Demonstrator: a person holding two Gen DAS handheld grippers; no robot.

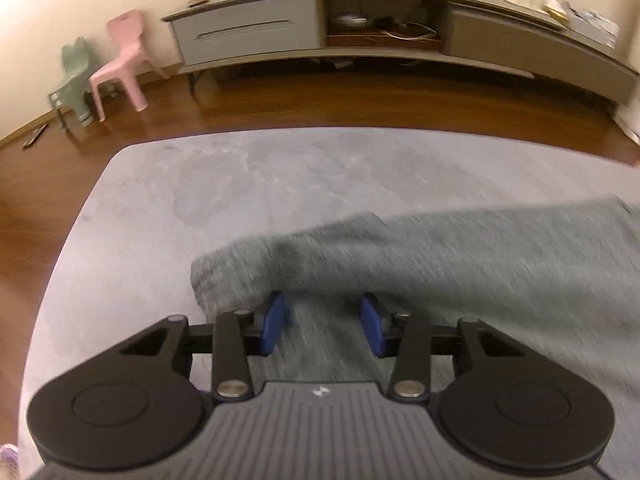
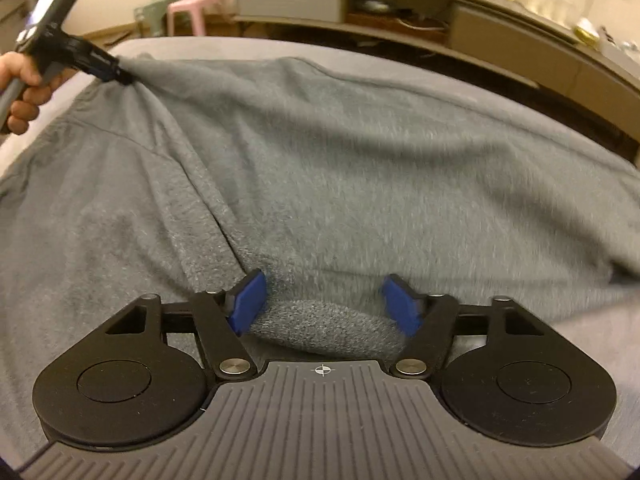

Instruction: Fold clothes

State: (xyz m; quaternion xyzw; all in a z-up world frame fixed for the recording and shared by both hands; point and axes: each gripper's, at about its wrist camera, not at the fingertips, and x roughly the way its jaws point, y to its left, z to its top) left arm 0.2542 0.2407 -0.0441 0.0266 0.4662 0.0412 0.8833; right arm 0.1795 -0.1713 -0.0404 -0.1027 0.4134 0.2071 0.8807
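Though motion-blurred, grey garment (image 2: pixel 320 152) bunched, gripped by right gripper (image 2: pixel 324 300); left gripper (image 1: pixel 324 316) grips hem.

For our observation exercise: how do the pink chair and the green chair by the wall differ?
The pink chair is pink, the green chair pale green. The pink chair stands nearer the grey cabinet; the green chair farther off. The pink chair overlaps the green chair's edge. Both are moulded chairs on the wooden floor.
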